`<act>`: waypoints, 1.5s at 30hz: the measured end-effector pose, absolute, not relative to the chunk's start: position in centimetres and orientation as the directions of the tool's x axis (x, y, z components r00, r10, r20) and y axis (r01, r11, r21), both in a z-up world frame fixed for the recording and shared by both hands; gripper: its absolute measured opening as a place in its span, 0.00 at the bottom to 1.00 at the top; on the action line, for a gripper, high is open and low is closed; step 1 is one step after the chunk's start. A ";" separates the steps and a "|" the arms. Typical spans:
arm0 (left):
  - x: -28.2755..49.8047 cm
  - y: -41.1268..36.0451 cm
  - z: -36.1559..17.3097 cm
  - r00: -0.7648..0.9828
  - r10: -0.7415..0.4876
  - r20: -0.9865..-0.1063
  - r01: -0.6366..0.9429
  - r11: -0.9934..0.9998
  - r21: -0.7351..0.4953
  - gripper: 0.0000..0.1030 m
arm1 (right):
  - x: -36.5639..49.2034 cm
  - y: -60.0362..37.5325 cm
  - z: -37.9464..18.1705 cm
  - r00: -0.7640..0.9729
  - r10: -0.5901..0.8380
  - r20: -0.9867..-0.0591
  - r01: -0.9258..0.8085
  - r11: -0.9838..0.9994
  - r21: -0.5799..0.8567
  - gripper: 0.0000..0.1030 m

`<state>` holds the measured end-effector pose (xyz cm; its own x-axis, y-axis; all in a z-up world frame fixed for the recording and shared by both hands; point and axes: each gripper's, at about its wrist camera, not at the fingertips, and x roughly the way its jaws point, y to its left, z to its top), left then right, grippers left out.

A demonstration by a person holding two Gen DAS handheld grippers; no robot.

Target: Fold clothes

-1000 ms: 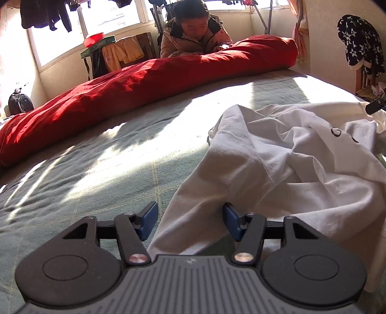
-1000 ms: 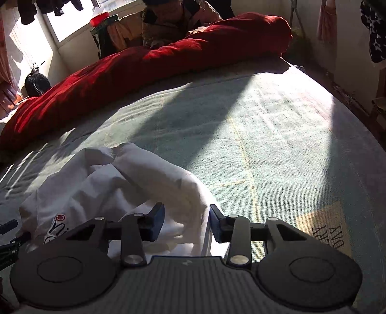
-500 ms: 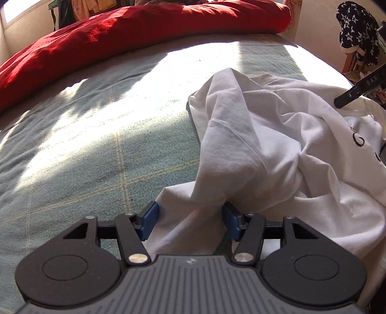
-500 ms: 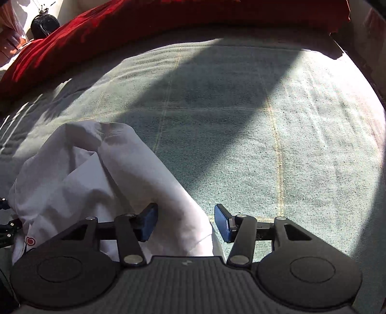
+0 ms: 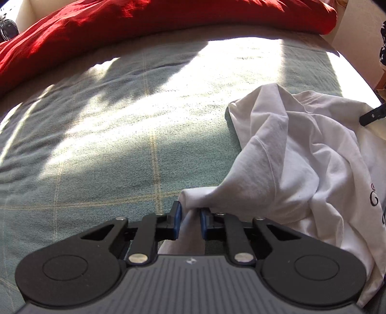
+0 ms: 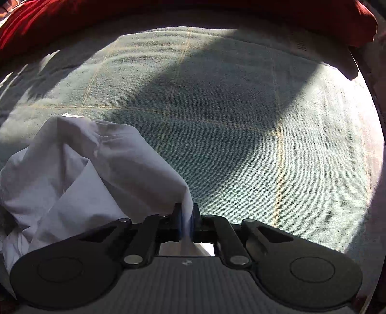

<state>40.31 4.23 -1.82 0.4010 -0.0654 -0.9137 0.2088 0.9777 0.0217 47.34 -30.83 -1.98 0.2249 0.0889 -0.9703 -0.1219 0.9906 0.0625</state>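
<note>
A crumpled white T-shirt (image 5: 289, 154) with dark print at its right edge lies on the green checked bed cover (image 5: 120, 145). My left gripper (image 5: 190, 212) is shut on a bunched edge of the shirt, cloth pinched between its blue pads. In the right wrist view the same white T-shirt (image 6: 84, 169) rises from the left. My right gripper (image 6: 187, 217) is shut on a thin fold of it. A tip of the right gripper (image 5: 372, 114) shows at the right edge of the left wrist view, over the shirt.
A long red duvet (image 5: 144, 26) lies rolled along the far side of the bed; it also shows as the red duvet (image 6: 168, 9) in the right wrist view. The bed cover (image 6: 241, 120) stretches bare beyond both grippers. The bed's right edge (image 6: 371, 96) drops off.
Both grippers went from open around shirt cloth to shut on it. Both tipped more steeply downward; the window and the person beyond the duvet left the views. The left one moved left.
</note>
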 end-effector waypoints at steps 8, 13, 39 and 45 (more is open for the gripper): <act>43.3 5.2 1.3 0.432 -0.047 -0.901 0.176 0.984 0.033 0.14 | 51.3 -30.7 2.5 0.345 -0.017 -0.938 -0.117 0.991 -0.061 0.04; 46.2 5.1 2.3 0.498 -0.016 -0.867 0.183 0.979 0.087 0.14 | 54.9 -31.8 3.0 0.372 -0.033 -0.928 -0.045 0.998 -0.053 0.04; 37.7 9.4 -3.0 0.329 -0.126 -0.936 -0.136 0.974 -0.179 0.61 | 44.1 -18.7 4.2 0.146 0.360 -0.921 -0.261 0.912 0.315 0.42; 34.9 10.7 -6.8 0.292 -0.178 -0.940 -0.221 0.944 -0.247 0.58 | 41.7 -13.8 2.8 0.077 0.382 -0.921 -0.299 0.890 0.344 0.42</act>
